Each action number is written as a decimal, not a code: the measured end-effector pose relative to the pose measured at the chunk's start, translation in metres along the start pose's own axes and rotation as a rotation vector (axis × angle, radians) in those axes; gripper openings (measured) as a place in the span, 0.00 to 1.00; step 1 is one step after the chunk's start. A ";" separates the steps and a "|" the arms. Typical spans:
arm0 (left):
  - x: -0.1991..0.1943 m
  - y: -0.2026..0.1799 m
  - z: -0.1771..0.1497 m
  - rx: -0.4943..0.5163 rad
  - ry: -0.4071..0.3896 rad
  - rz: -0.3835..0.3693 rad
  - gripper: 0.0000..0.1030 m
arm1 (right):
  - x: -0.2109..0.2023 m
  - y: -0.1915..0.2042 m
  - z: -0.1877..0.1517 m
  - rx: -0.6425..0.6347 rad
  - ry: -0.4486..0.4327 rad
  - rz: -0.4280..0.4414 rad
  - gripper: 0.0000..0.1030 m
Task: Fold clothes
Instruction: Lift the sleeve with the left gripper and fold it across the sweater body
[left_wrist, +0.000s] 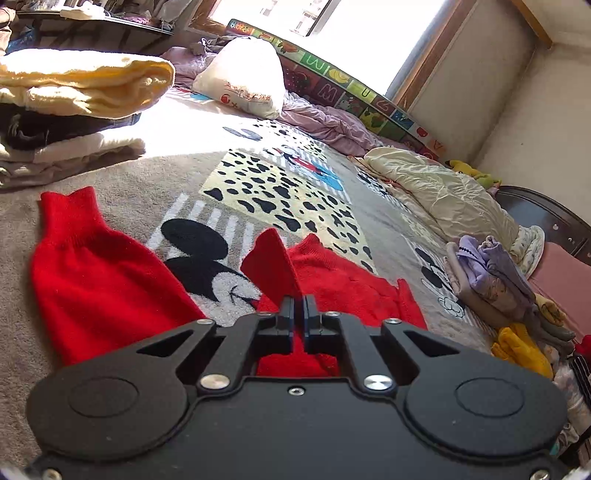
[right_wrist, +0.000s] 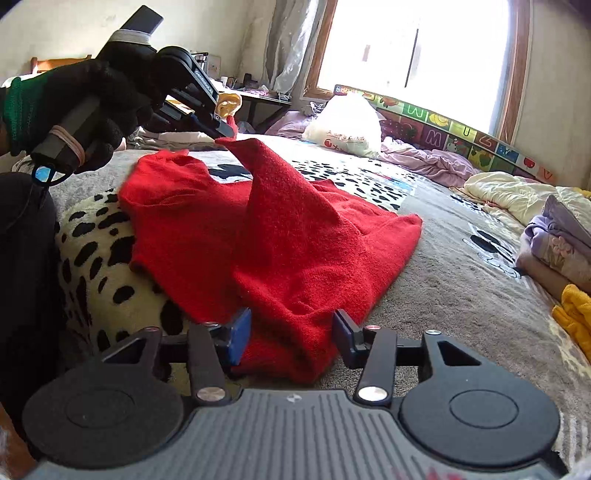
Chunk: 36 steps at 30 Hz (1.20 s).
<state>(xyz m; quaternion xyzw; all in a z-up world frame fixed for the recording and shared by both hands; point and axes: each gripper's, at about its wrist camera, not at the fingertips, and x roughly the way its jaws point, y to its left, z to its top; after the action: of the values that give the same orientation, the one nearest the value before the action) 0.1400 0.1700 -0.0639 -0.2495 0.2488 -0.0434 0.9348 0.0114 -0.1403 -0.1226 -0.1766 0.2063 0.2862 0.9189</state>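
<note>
A red knitted sweater (right_wrist: 295, 236) lies on the cartoon-print blanket (right_wrist: 461, 295). My left gripper (left_wrist: 299, 301) is shut on a corner of the red sweater (left_wrist: 271, 258) and holds it lifted into a peak. In the right wrist view a gloved hand (right_wrist: 92, 96) holds that left gripper (right_wrist: 225, 134) above the bed, pinching the raised red tip. One sleeve (left_wrist: 92, 266) lies spread to the left. My right gripper (right_wrist: 290, 332) is open, its blue pads (right_wrist: 238, 336) either side of the sweater's near edge.
A stack of folded clothes topped by a yellow towel (left_wrist: 81, 85) sits at the left. A purple folded pile (left_wrist: 491, 277) and yellow cloth (left_wrist: 521, 347) lie at the right. A white pillow (left_wrist: 240, 77) and crumpled bedding (left_wrist: 436, 188) lie further back by the window.
</note>
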 end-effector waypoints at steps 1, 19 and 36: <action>0.004 0.004 0.002 0.000 0.005 -0.008 0.03 | 0.001 0.000 0.000 -0.003 0.004 0.001 0.39; 0.053 0.004 0.022 0.279 0.017 -0.065 0.03 | -0.004 -0.009 -0.002 0.013 0.037 0.029 0.21; 0.040 0.007 0.021 0.271 -0.016 -0.074 0.03 | 0.014 0.000 0.012 -0.046 0.051 0.054 0.11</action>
<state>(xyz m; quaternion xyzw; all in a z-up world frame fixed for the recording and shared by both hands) 0.1853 0.1777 -0.0694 -0.1305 0.2238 -0.1091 0.9597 0.0258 -0.1288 -0.1192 -0.1993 0.2279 0.3109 0.9010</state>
